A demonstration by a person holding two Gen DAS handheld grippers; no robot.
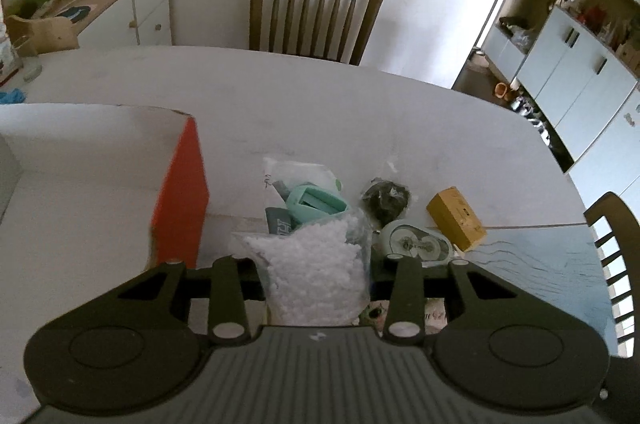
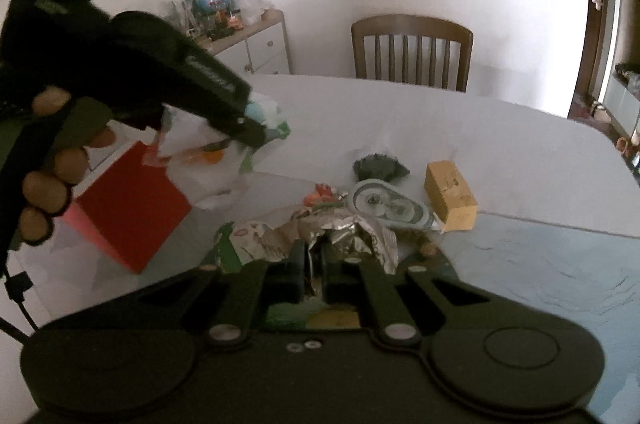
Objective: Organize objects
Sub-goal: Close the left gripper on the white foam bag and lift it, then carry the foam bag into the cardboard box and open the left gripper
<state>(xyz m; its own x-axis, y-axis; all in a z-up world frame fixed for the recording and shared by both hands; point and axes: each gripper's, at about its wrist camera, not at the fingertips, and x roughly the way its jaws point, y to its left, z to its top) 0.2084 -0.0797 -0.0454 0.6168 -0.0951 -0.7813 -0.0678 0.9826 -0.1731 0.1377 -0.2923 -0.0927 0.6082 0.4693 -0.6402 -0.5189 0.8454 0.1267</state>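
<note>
Left to right: red-sided cardboard box (image 1: 182,192), open top, left part cut off. Left gripper (image 1: 316,280) clamps a clear plastic bag of white pellets (image 1: 320,272), bag upright between the fingers, held above the table (image 1: 360,112). Behind it lie a mint plastic piece (image 1: 316,202), a dark crumpled lump (image 1: 386,200), a flat oval tape dispenser (image 1: 416,244) and a yellow rectangular block (image 1: 456,218). Right gripper (image 2: 314,266) is nearly closed on a crinkled foil wrapper (image 2: 344,236); contents unreadable.

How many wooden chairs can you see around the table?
2. One chair stands at the table's far side, and a second chair shows at the right edge in the left wrist view. Others may be out of frame.
</note>
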